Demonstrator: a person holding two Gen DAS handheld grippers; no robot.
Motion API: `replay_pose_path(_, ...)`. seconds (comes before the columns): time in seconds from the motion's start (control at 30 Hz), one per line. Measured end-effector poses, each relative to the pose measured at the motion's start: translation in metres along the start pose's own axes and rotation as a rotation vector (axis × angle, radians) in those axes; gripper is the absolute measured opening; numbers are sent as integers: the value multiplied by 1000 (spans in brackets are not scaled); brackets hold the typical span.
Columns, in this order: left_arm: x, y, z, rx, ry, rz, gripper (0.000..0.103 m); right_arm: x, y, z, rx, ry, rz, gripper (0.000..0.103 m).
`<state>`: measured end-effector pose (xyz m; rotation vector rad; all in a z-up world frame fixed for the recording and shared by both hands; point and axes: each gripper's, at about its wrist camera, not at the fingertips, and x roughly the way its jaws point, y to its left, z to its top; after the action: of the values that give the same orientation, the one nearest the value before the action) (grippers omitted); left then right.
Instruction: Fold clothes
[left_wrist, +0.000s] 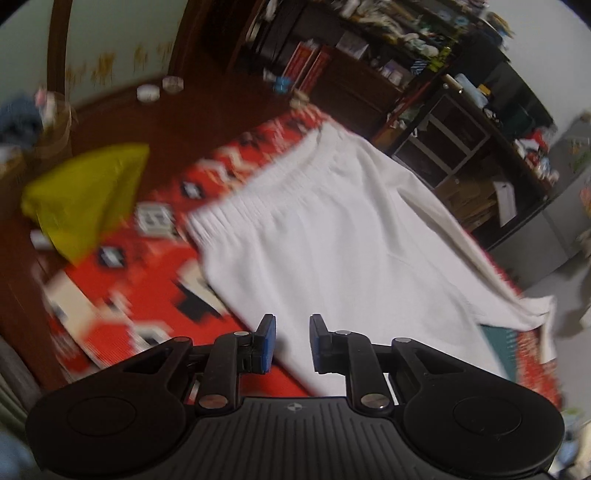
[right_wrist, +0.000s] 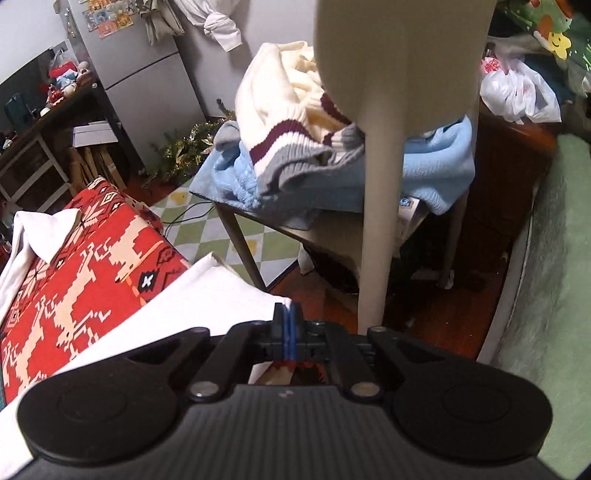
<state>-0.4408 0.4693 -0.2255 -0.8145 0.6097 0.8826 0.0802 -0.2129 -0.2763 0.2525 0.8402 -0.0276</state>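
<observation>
The white shorts (left_wrist: 332, 229) stretched lengthwise ahead of the spread left gripper (left_wrist: 291, 341), while the right gripper (right_wrist: 288, 325) was pressed together at their corner.

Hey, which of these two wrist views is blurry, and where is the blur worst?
Left wrist view: motion-smeared, worst on the red patterned cloth and yellow item at left; the white garment is soft, while the open left gripper stays sharp. Right wrist view: mostly crisp, with fisheye bending at the edges and the right gripper sharp.
</observation>
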Motion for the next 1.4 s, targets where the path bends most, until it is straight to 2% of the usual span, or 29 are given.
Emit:
replay_pose_path(0.07,0,9,4,40,-22,22,32,1,0,-4,-1,-2,-5,10)
replay_pose_path(0.23,13,36,20,6,-48,-8,34,-10,8,-6,-18,-21,10,11)
replay_pose_path(0.37,35,41,35,42,-71,68,35,-15,13,-12,-16,-2,40,11)
replay_pose_path(0.43,49,41,40,65,-48,103,34,-17,16,-17,-16,9,46,11)
replay_pose_path(0.57,67,38,40,81,-14,92,34,-21,17,-23,6,22,53,12)
replay_pose_path(0.6,67,35,39,105,-22,104,32,-22,17,-23,8,23,54,12)
replay_pose_path(0.67,68,28,36,175,-39,143,13,-25,18,-24,9,22,54,12)
replay_pose_path(0.73,63,22,32,238,-74,185,9,-27,19,-24,10,21,54,12)
replay_pose_path(0.8,48,20,31,257,-131,215,8,-29,21,-24,6,19,56,12)
replay_pose_path(0.9,22,28,33,238,-183,207,8,-31,27,-21,-5,11,66,12)
replay_pose_path(1.1,25,49,21,203,-116,222,8,-25,42,-23,-30,26,103,12)
replay_pose_path(1.2,23,47,19,206,-114,226,12,-23,48,-26,-43,33,121,12)
replay_pose_path(1.33,20,45,17,207,-114,230,27,-27,55,-30,-94,18,140,14)
replay_pose_path(1.4,14,44,19,199,-130,226,31,-30,58,-32,-131,9,151,17)
